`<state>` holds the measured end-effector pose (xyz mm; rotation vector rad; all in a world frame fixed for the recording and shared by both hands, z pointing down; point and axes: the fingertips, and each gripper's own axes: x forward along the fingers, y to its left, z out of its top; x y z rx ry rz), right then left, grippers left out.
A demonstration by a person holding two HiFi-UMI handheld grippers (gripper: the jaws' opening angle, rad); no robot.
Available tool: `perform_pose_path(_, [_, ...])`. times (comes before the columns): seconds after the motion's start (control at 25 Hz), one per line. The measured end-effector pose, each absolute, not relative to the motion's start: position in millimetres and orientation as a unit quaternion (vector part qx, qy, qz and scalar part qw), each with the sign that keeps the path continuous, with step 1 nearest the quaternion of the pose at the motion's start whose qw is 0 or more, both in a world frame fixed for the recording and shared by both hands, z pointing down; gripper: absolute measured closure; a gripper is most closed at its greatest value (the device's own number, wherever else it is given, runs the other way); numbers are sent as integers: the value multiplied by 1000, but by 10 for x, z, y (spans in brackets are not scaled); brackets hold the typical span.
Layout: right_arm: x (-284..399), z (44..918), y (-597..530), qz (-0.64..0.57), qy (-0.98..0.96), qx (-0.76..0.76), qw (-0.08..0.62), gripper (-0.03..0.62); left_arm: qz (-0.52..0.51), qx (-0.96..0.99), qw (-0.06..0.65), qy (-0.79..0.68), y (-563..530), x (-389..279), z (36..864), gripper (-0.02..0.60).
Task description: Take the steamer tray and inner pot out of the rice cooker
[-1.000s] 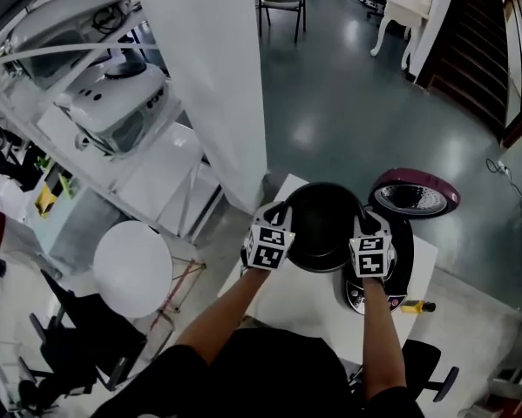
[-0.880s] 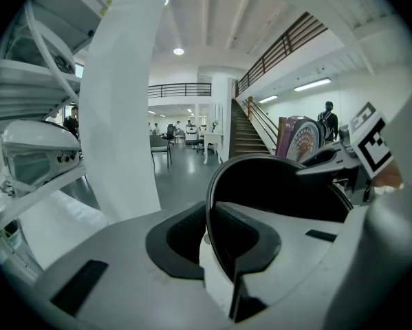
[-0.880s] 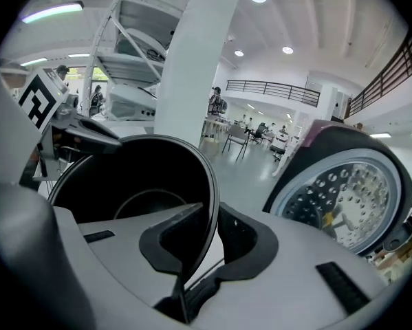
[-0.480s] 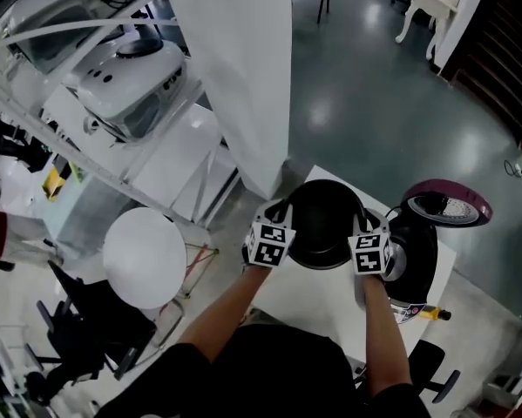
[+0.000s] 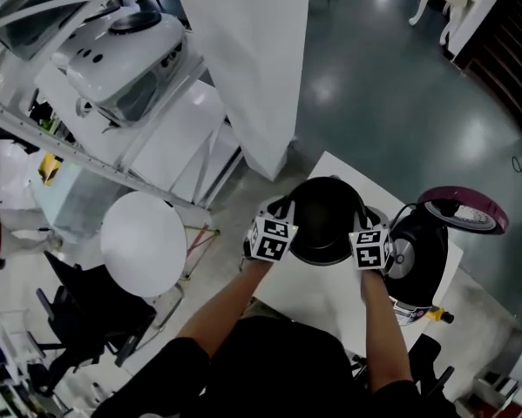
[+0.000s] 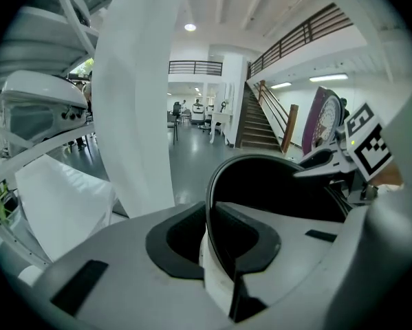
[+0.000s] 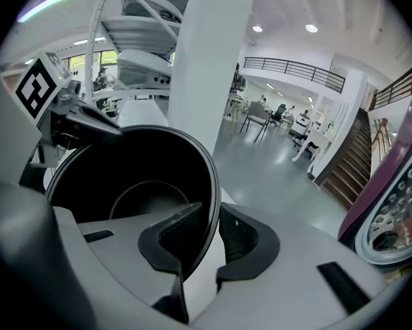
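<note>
The black inner pot (image 5: 322,220) hangs over the white table (image 5: 317,296), just left of the open rice cooker (image 5: 417,251). My left gripper (image 5: 282,209) is shut on the pot's left rim and my right gripper (image 5: 362,220) on its right rim. In the left gripper view the thin rim (image 6: 212,205) runs between the pads of the left gripper (image 6: 216,249), with the right gripper (image 6: 329,160) across the pot. In the right gripper view the pot (image 7: 137,177) is empty and its rim sits in the right gripper (image 7: 209,243). The left gripper (image 7: 89,126) shows opposite.
The cooker's maroon lid (image 5: 464,209) stands open at the right. A wide white pillar (image 5: 243,59) rises just behind the table. A round white stool (image 5: 143,242) and a shelf with white appliances (image 5: 121,50) stand to the left. A yellow-handled tool (image 5: 435,314) lies by the cooker.
Both grippers have come down with the pot, to the left and away from the cooker's body. The grip on the rim looks the same.
</note>
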<state>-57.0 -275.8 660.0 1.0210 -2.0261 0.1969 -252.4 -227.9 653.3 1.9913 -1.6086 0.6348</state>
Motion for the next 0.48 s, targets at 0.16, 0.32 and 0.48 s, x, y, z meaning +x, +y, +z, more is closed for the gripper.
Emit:
perform_pose_path(0.16, [-595, 6825, -2699, 90, -802, 402, 432, 528, 242, 730, 261, -583, -2241, -2557, 6757, 538])
perform_pose_path(0.32, [-574, 7001, -2621, 105, -795, 397, 446, 528, 254, 729, 273, -574, -2179, -2536, 6920, 538])
perform_pose_path(0.48, [-556, 7111, -2629, 106, -792, 396, 453, 528, 256, 731, 278, -568, -2178, -2509, 7024, 537])
